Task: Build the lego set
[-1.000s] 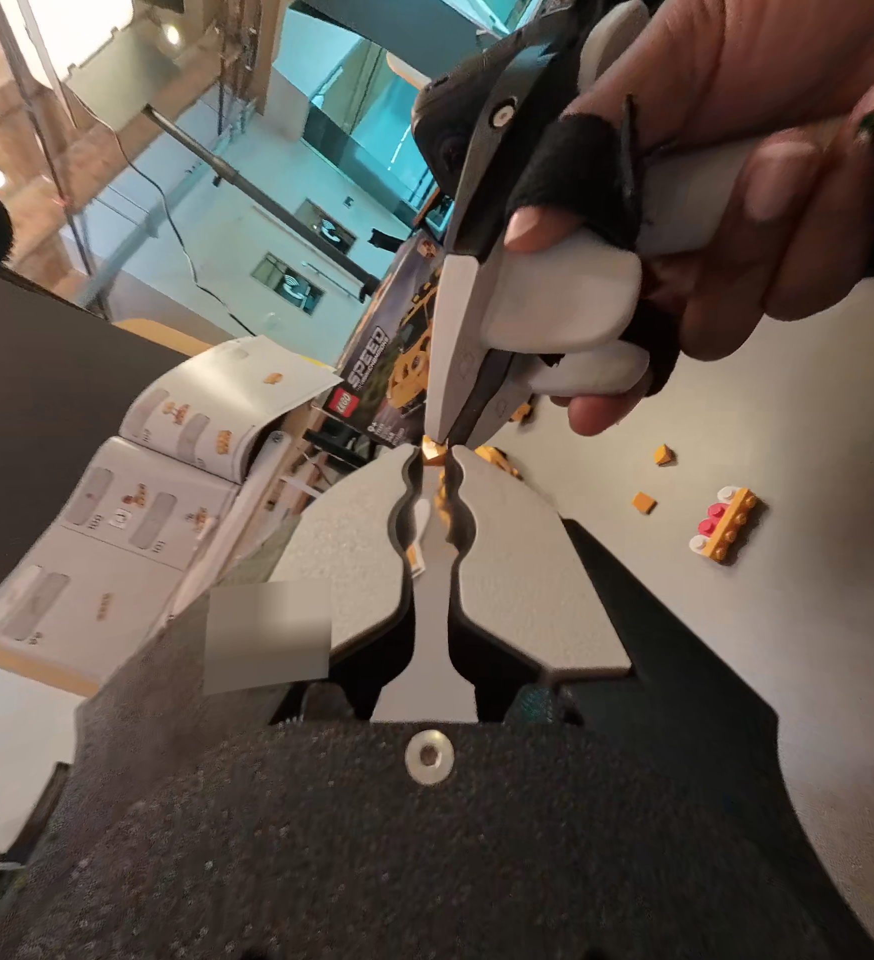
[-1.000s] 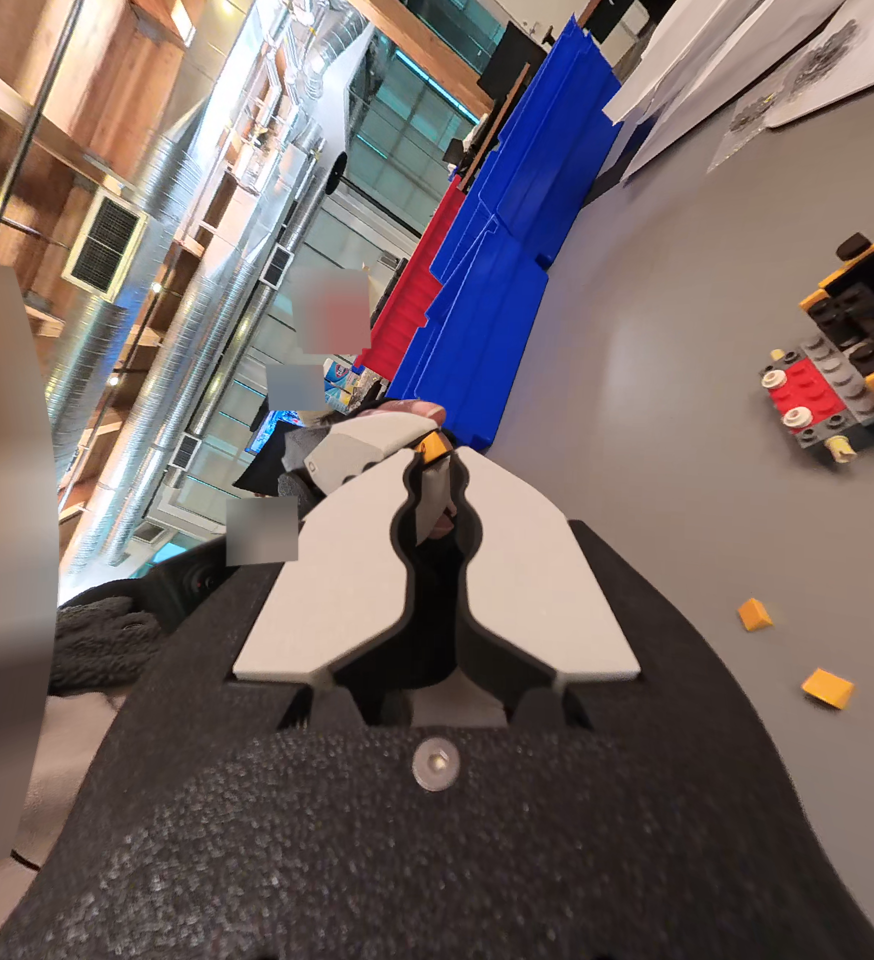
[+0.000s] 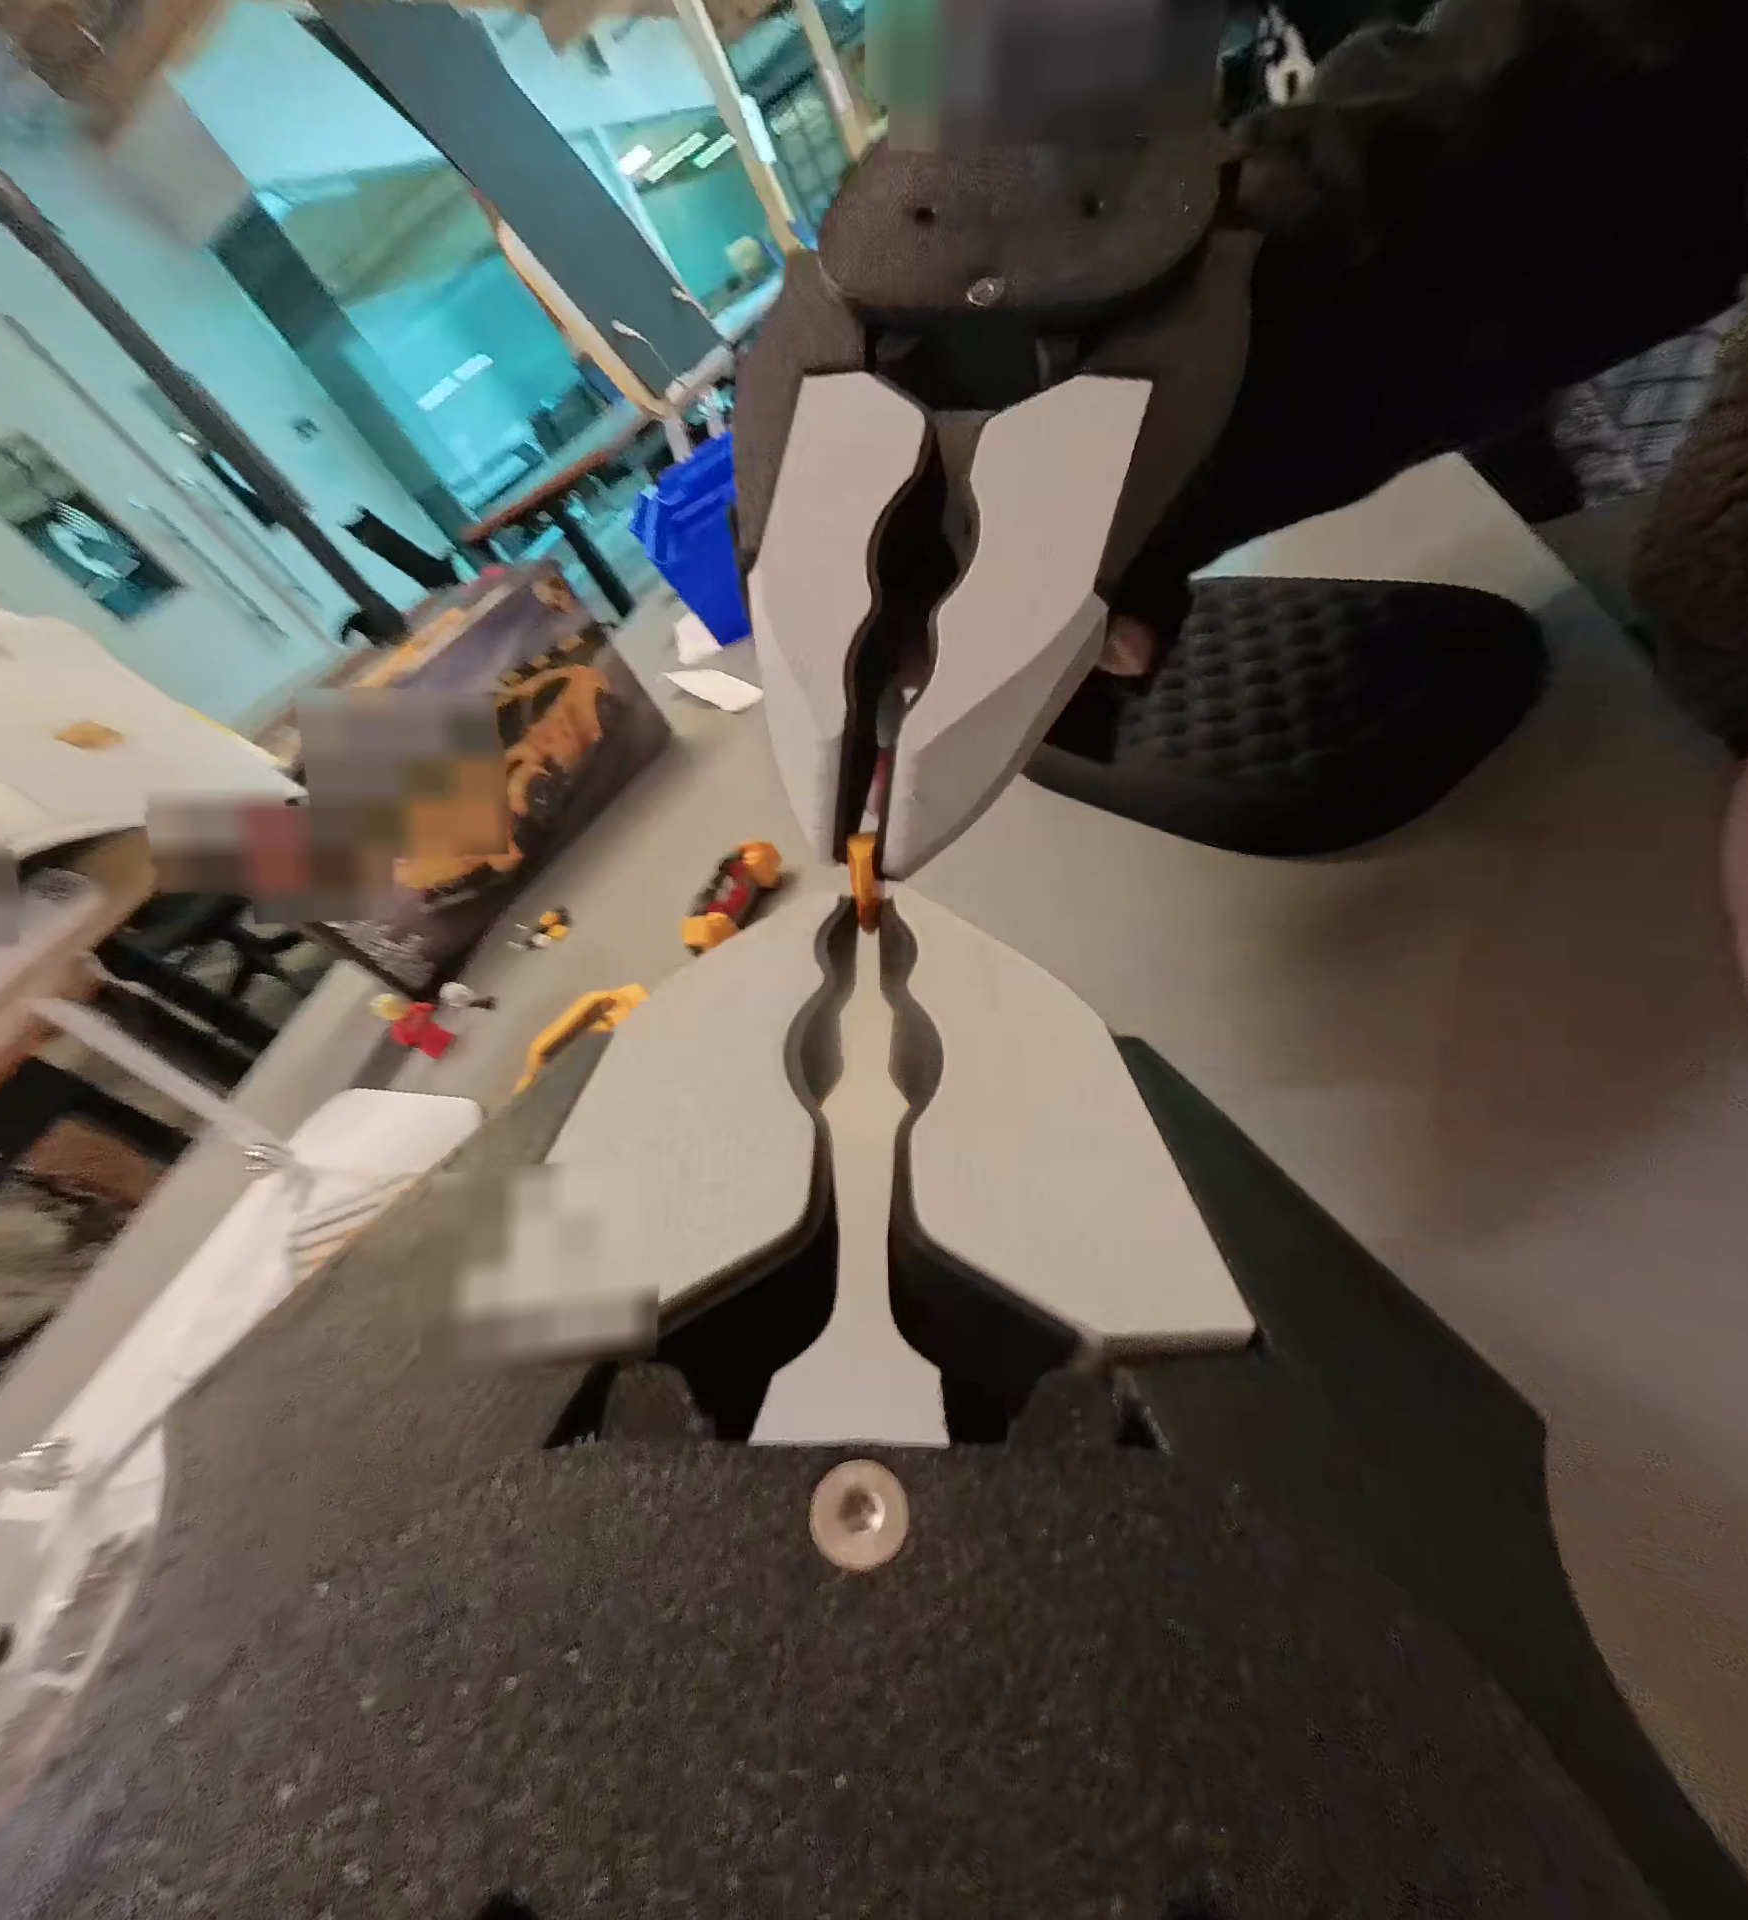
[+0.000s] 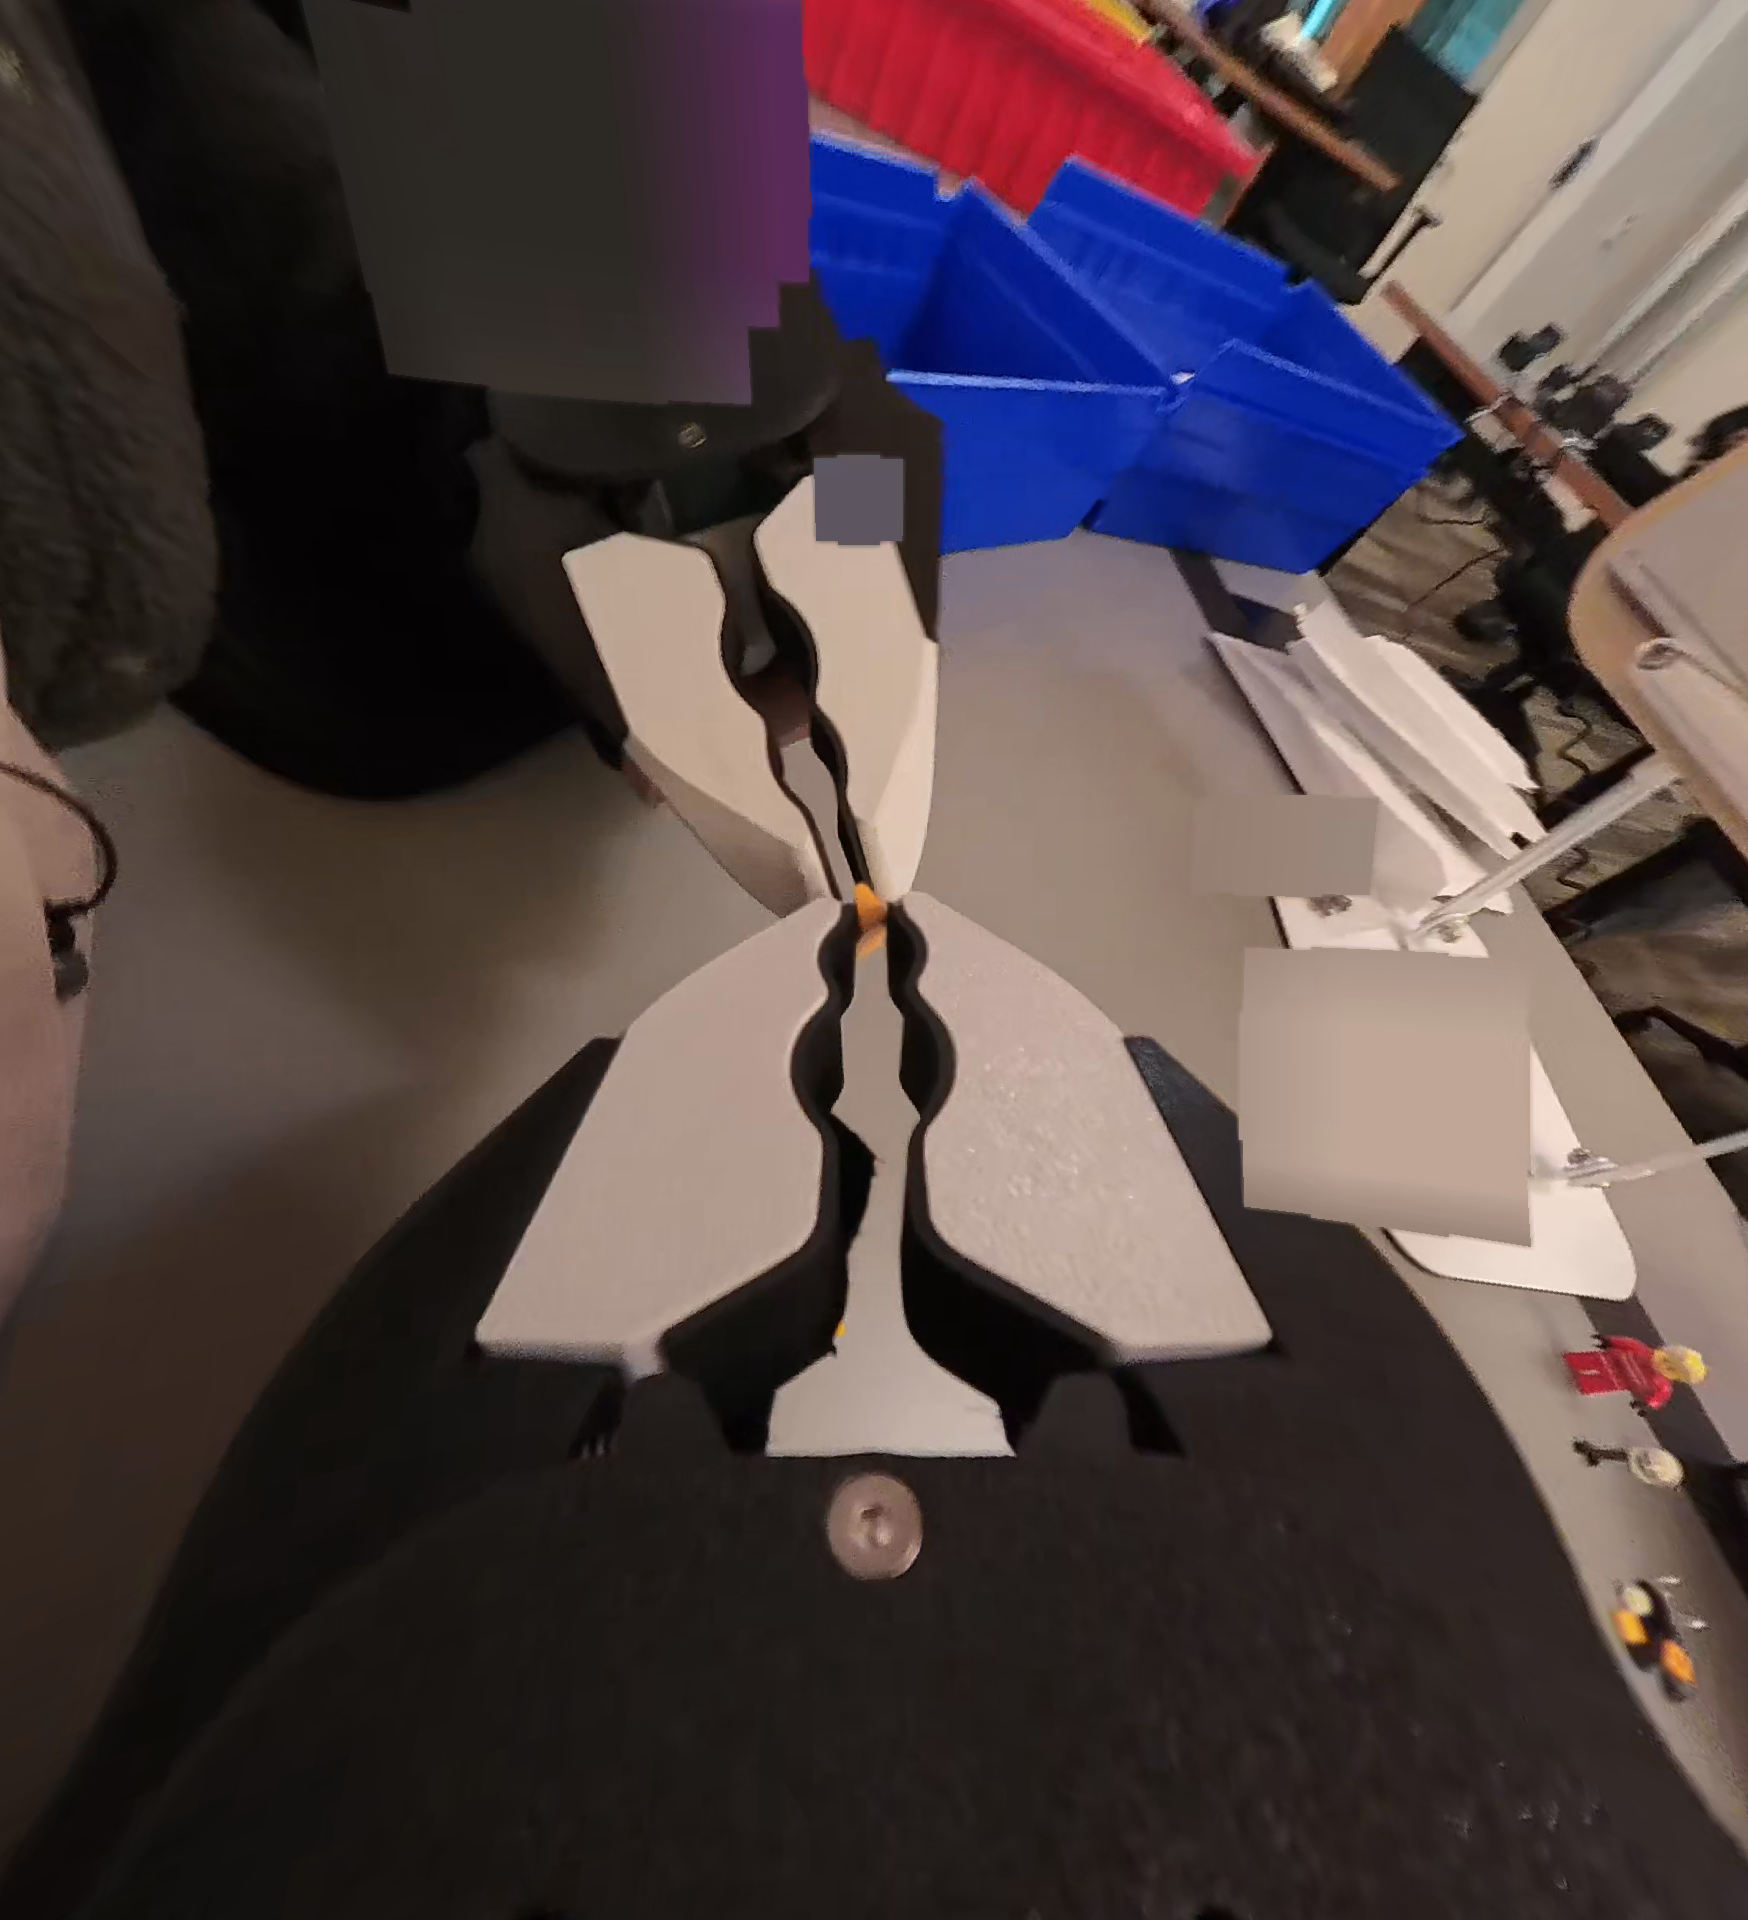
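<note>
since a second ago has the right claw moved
Yes. In the left wrist view the right claw now points tip to tip at the left claw, having swung from side-on before, judged against the set's box.

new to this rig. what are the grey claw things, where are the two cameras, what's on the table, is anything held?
No robot arm here: a person holds a hand-held gripper in each hand, and each carries a camera looking along its two grey fingers. In the left wrist view, the left hand-held gripper fills the bottom and the right hand-held gripper faces it; the right wrist view is the reverse. Both tips pinch a small orange lego piece above the grey table. On the table lie a part-built orange and red model, loose bricks, a minifigure and the set's box.
</note>
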The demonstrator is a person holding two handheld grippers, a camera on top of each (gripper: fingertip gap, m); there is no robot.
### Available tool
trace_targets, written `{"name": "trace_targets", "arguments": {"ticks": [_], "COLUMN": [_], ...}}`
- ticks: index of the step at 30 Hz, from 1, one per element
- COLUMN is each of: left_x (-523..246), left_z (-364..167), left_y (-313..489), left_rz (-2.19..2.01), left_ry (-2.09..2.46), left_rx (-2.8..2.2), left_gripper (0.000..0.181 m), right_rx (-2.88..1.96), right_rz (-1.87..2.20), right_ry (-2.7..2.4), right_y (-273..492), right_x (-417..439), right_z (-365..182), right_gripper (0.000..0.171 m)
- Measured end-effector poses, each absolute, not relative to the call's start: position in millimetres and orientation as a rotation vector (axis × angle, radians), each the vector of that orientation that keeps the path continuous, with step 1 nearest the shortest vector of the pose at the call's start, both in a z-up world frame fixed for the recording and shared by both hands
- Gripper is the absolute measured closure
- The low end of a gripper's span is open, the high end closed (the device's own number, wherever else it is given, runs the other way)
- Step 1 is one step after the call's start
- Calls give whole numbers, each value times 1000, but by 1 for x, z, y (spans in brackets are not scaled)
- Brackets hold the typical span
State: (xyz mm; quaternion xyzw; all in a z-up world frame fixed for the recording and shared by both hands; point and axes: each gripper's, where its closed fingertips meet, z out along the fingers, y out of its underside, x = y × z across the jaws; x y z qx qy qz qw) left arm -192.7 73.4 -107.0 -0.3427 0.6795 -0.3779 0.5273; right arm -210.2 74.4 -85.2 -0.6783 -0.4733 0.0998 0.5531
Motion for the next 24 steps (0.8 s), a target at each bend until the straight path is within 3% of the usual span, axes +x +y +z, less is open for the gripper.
{"name": "trace_targets", "arguments": {"ticks": [12, 24], "left_x": [-198, -191], "left_z": [-87, -106], "left_y": [70, 68], "left_rz": [-836, -950], "left_ry": [1557, 1692], "left_rx": [-680, -773], "left_gripper": [178, 172], "right_rx": [-1549, -1752], "right_rz": [352, 457], "right_ry": [-968, -1085], "right_y": [67, 65], "right_x": [-216, -207], "right_z": [-73, -98], "right_gripper": [167, 170]}}
